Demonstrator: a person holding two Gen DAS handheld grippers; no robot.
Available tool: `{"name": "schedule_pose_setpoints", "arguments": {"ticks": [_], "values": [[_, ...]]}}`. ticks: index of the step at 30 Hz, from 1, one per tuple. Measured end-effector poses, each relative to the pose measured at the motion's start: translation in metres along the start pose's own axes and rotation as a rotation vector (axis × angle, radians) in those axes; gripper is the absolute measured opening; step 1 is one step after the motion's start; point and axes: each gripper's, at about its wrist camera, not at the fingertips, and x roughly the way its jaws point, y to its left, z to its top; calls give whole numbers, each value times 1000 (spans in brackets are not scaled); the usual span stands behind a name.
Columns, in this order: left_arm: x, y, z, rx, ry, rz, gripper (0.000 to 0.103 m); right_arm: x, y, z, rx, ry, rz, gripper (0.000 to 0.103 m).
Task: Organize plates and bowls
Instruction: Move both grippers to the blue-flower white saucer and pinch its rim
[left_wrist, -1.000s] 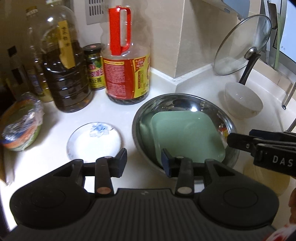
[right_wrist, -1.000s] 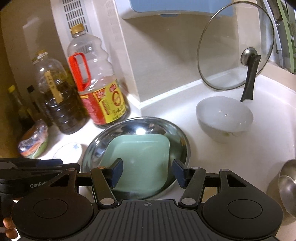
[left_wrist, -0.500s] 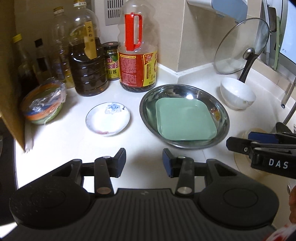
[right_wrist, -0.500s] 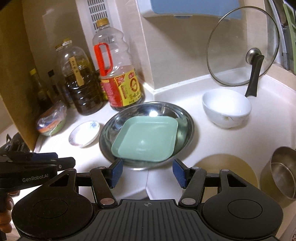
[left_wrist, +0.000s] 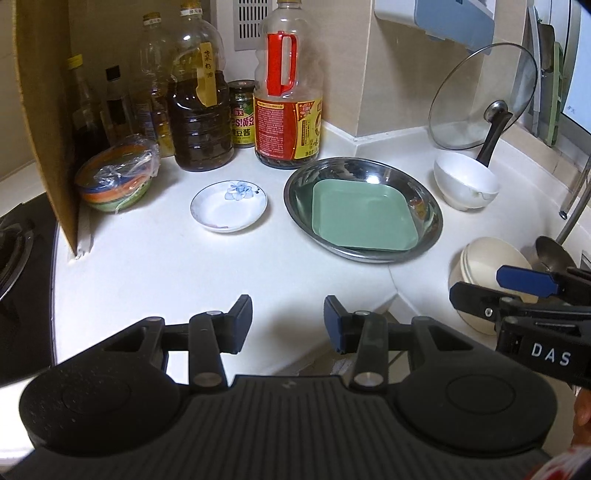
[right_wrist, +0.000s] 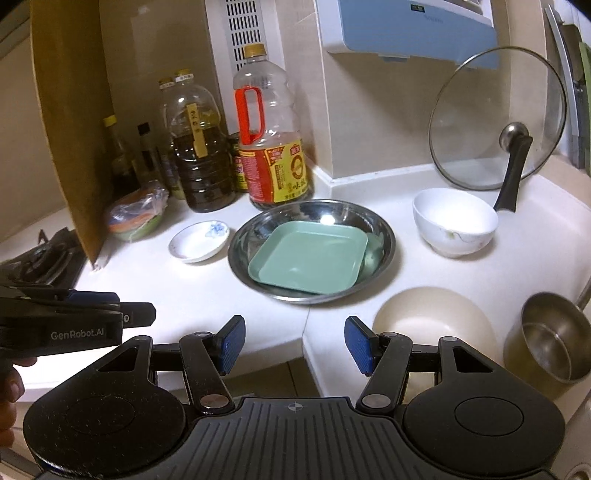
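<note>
Both grippers sit at the near edge of the white counter (left_wrist: 155, 266), each with jaws spread and nothing between the pads. I hold the left gripper (left_wrist: 288, 319) over the near-left stretch of counter and the right gripper (right_wrist: 294, 345) over the seam at the counter's corner; this standoff keeps all the crockery in view before I commit to a pick.

Nearest on the right lies the cream bowl (right_wrist: 432, 321), just beside the right gripper, with a small steel pot (right_wrist: 550, 338) further right. I judge the bowl the easiest first grasp for that hand.

Mid-counter stands the steel basin (right_wrist: 380, 236), and the green square plate (right_wrist: 308, 254) lies flat inside it, so one stack is already begun. Left of the basin, apart from it, rests the small flowered saucer (left_wrist: 229, 205), within the left gripper's side. I judge it the left hand's likely piece.

Right of the basin, further back, stands the white bowl (right_wrist: 454, 225), upright, close in front of the glass lid (right_wrist: 495, 118) leaning on the far wall. Oil bottles (left_wrist: 288, 92) line the far-left wall, so any lift near them wants care
</note>
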Motion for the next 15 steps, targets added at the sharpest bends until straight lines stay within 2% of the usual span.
{"name": "schedule_pose_setpoints", "arguments": {"ticks": [15], "values": [[-50, -25, -35, -35, -16, 79, 39, -39, -11, -19, 7, 18, 57, 60]]}}
